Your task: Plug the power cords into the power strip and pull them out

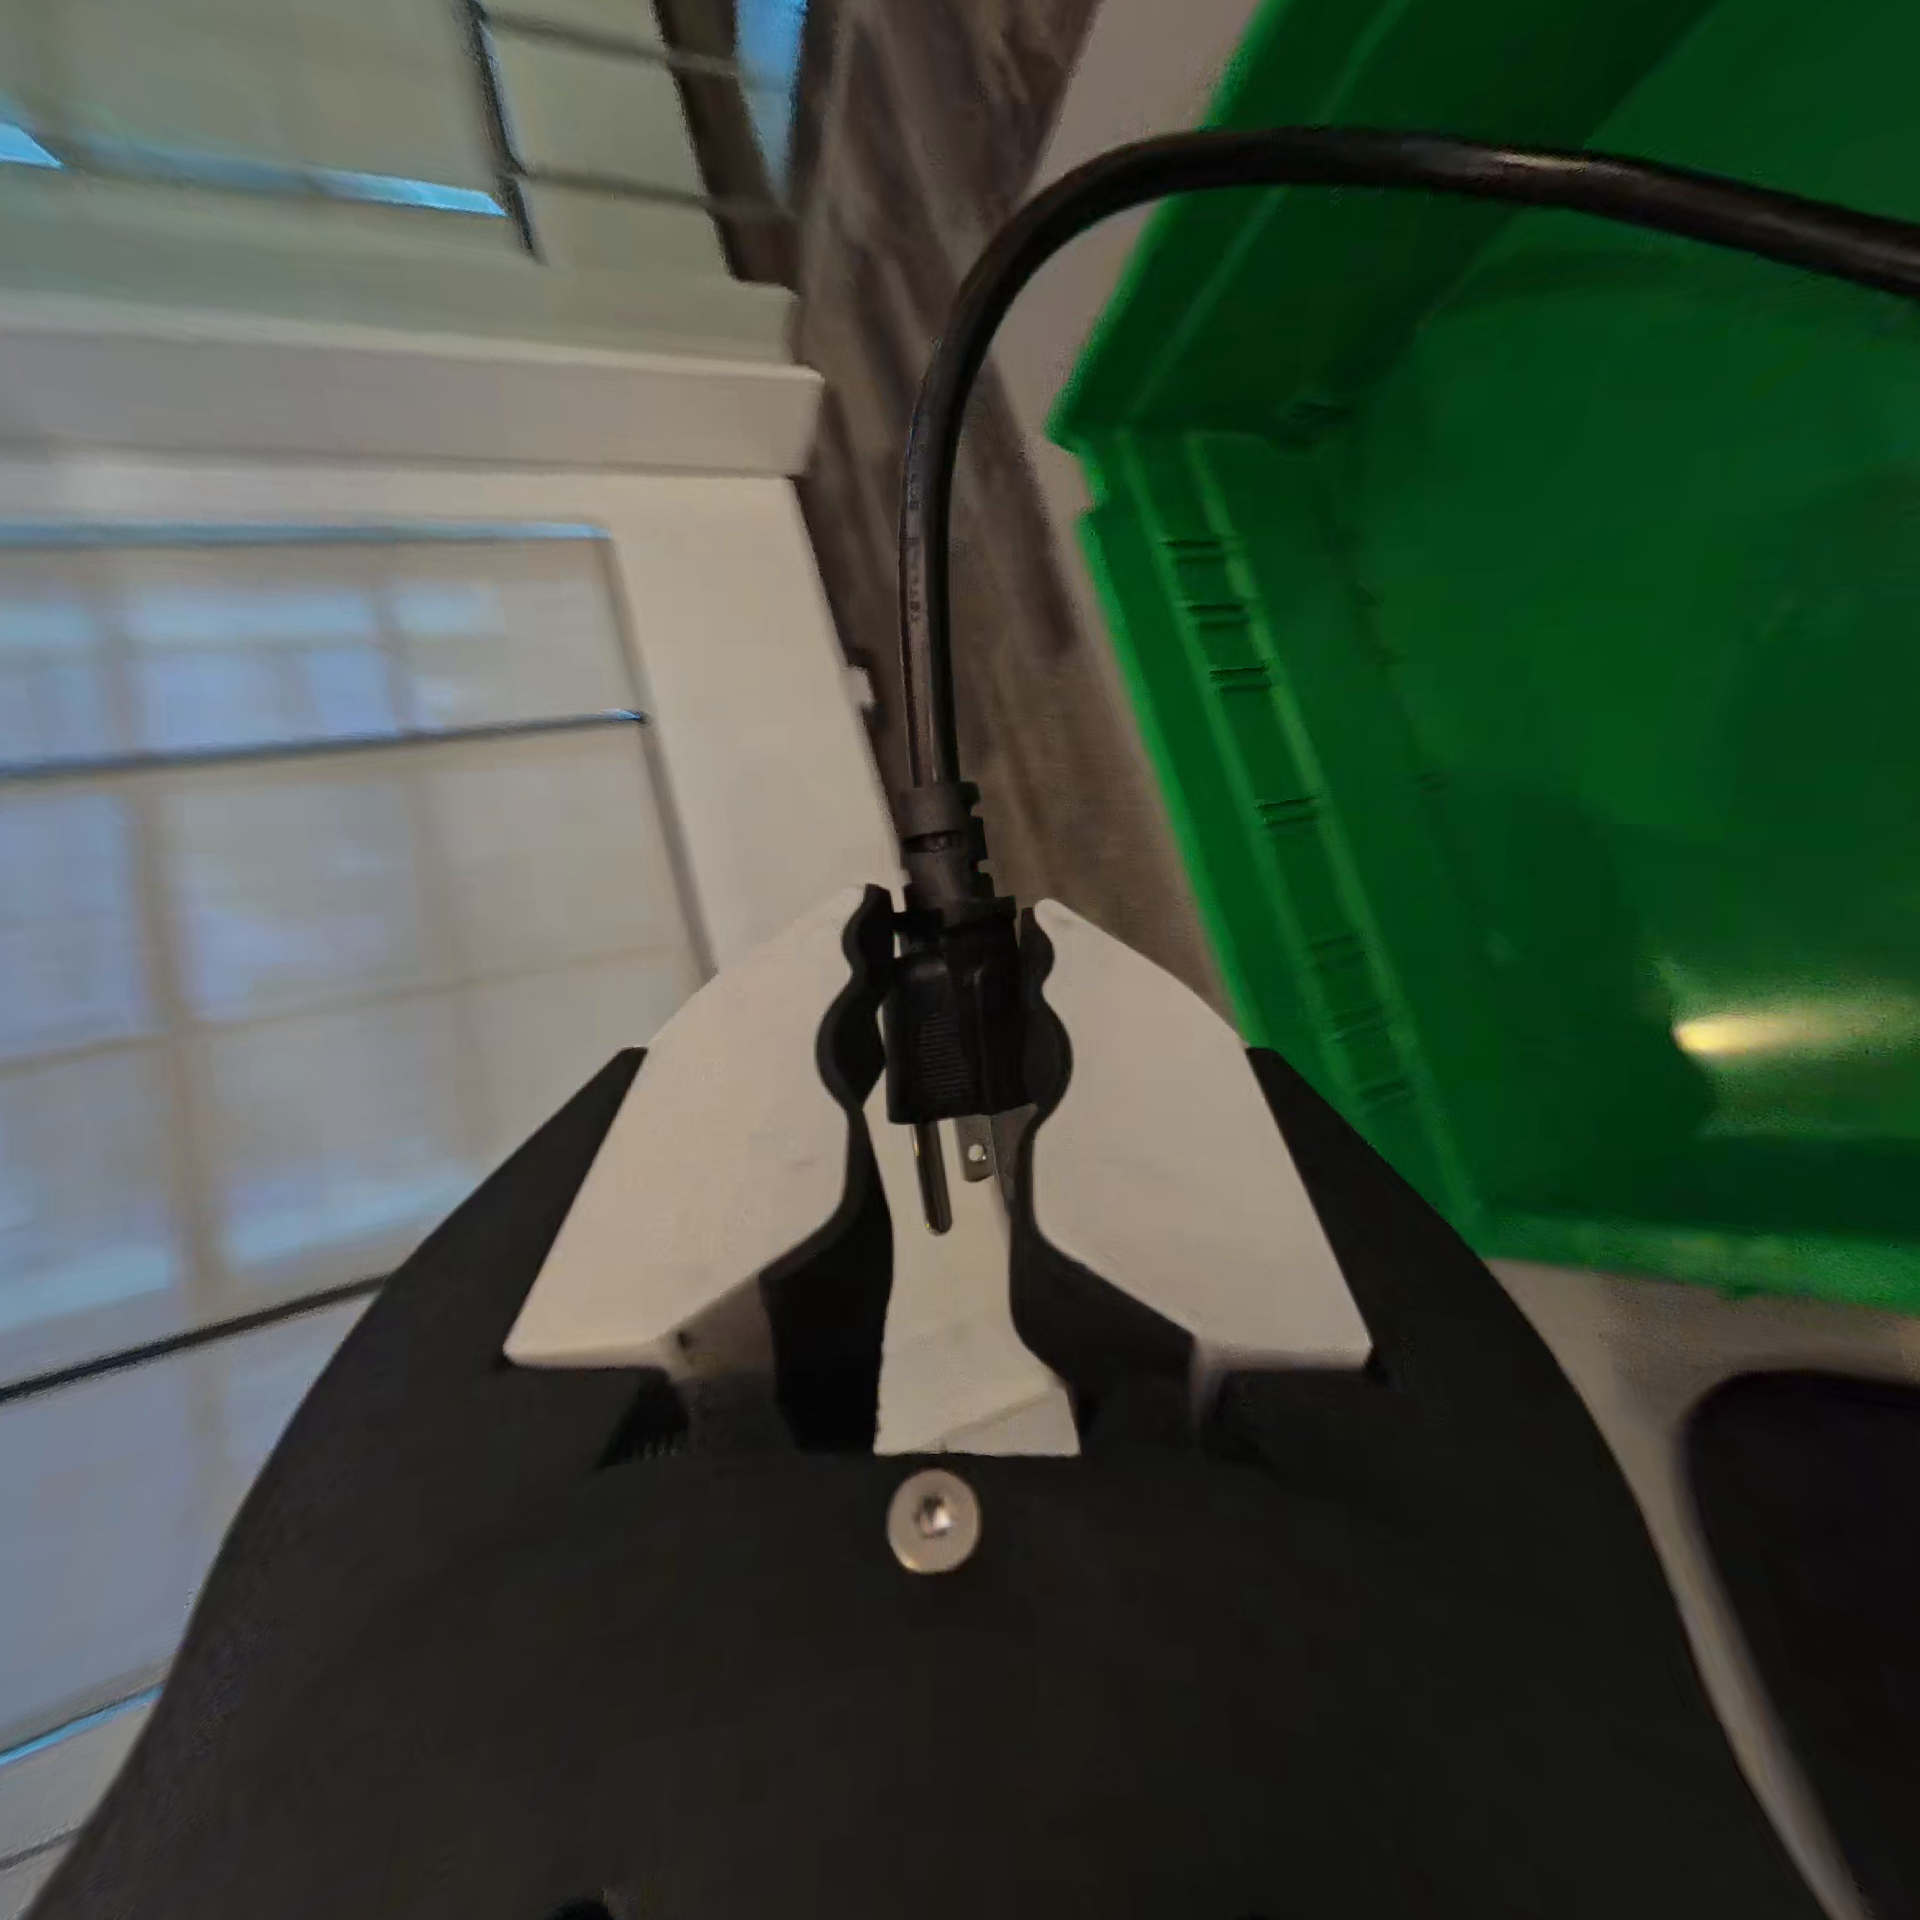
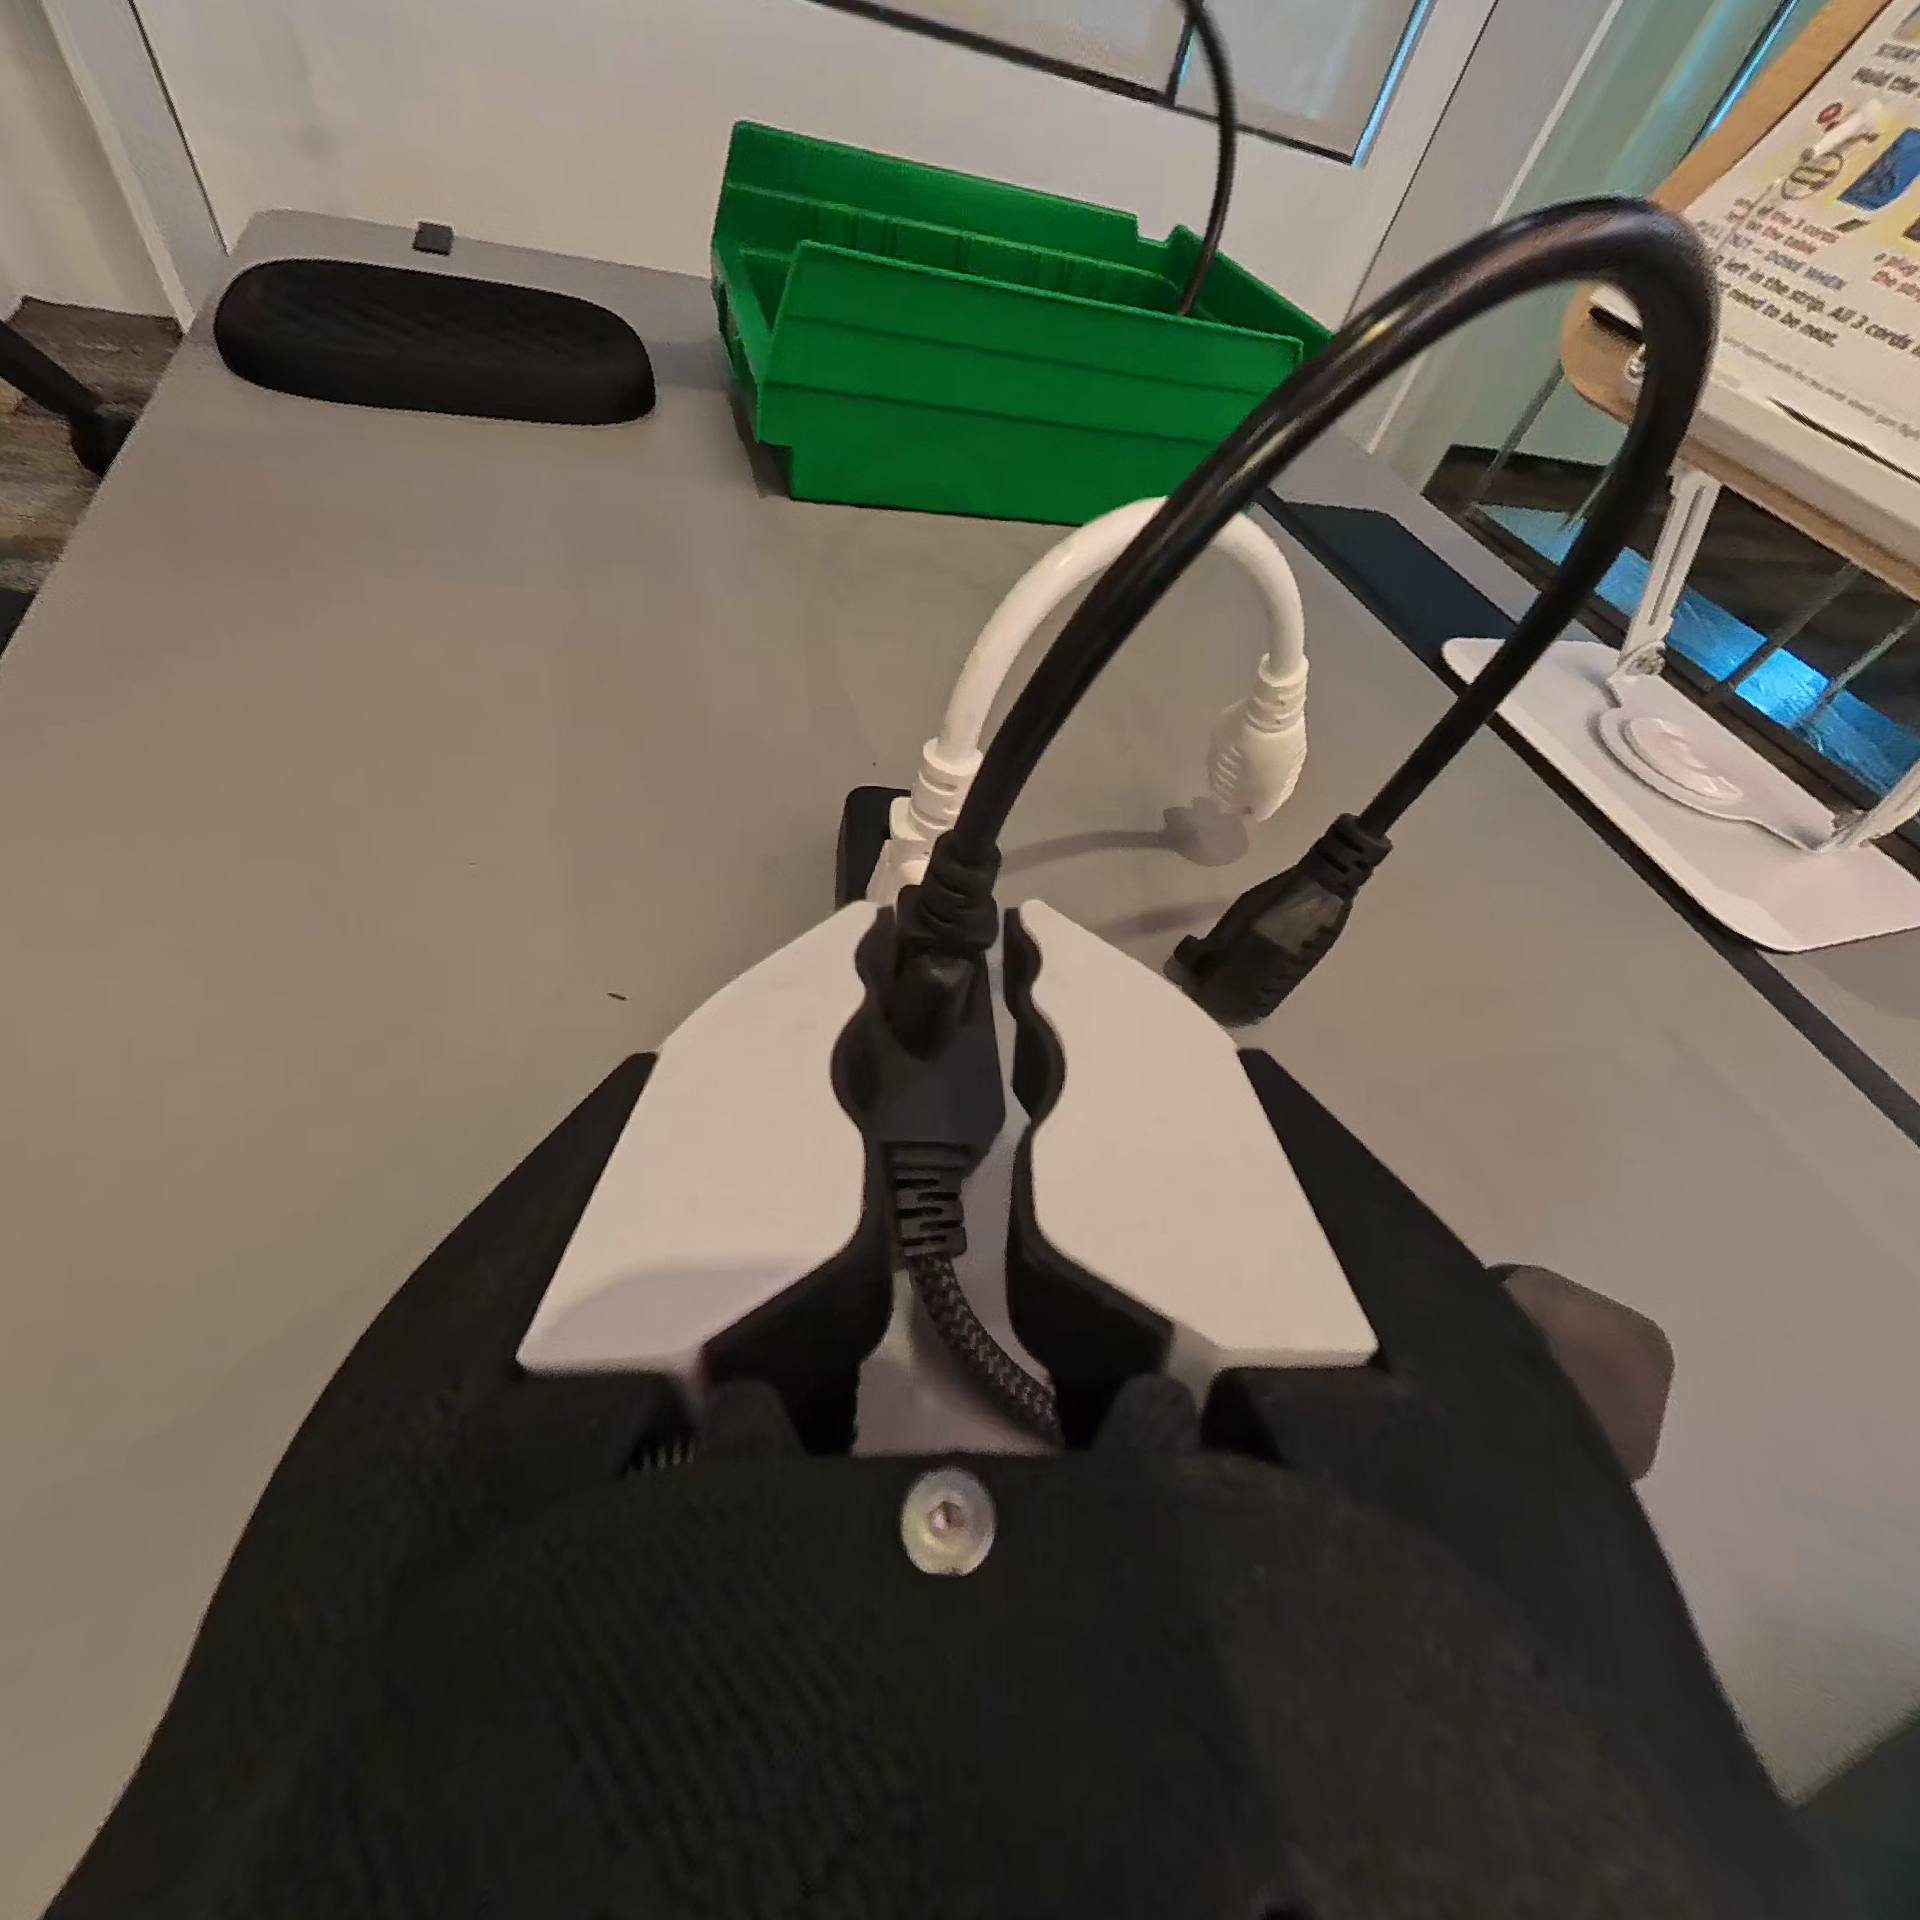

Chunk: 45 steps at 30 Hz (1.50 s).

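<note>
My left gripper (image 1: 956, 914) is shut on a black three-prong plug (image 1: 951, 1039), held in the air with its prongs towards the camera. Its black cord (image 1: 935, 520) arcs up and right over the green bin (image 1: 1558, 727). My right gripper (image 2: 940, 920) is shut on the near end of the dark power strip (image 2: 935, 1091), which lies on the grey table (image 2: 416, 727) with its braided cord (image 2: 966, 1340) running back between the fingers. A short black cord (image 2: 1351, 343) and a white cord (image 2: 1039, 582) are plugged into the strip. Their free ends (image 2: 1278, 935) (image 2: 1262, 748) hang to the right.
The green bin (image 2: 987, 416) stands at the back of the table, with a thin black cord (image 2: 1221, 187) dropping into it. A black oval pad (image 2: 436, 343) lies at the back left. A white stand (image 2: 1662, 810) holding a printed sheet is on the right edge. The grippers' ends are close to 50 cm from one another.
</note>
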Each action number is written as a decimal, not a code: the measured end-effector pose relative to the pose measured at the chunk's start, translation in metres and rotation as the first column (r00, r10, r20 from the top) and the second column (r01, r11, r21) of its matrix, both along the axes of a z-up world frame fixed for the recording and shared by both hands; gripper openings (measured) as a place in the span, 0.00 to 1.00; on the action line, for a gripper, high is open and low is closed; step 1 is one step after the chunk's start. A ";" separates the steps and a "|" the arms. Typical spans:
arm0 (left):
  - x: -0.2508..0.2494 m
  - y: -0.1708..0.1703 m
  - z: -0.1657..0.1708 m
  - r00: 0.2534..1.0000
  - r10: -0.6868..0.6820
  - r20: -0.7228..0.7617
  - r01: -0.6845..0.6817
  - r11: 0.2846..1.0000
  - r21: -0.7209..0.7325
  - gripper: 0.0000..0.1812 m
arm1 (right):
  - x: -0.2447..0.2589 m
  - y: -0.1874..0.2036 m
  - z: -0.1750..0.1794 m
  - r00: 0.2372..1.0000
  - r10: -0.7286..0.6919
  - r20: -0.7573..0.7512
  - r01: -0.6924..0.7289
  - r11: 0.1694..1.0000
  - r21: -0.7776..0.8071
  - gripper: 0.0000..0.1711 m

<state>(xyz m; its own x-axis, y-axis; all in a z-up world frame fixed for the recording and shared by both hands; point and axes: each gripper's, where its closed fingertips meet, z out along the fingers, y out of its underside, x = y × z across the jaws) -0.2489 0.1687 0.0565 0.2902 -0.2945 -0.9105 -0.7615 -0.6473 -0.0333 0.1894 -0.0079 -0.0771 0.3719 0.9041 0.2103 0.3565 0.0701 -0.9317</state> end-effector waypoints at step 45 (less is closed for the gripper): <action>0.319 -0.309 0.176 0.198 -0.577 0.793 0.980 0.135 -0.147 0.11 | -0.119 -0.134 0.327 0.963 0.104 0.248 -0.255 0.058 0.965 0.12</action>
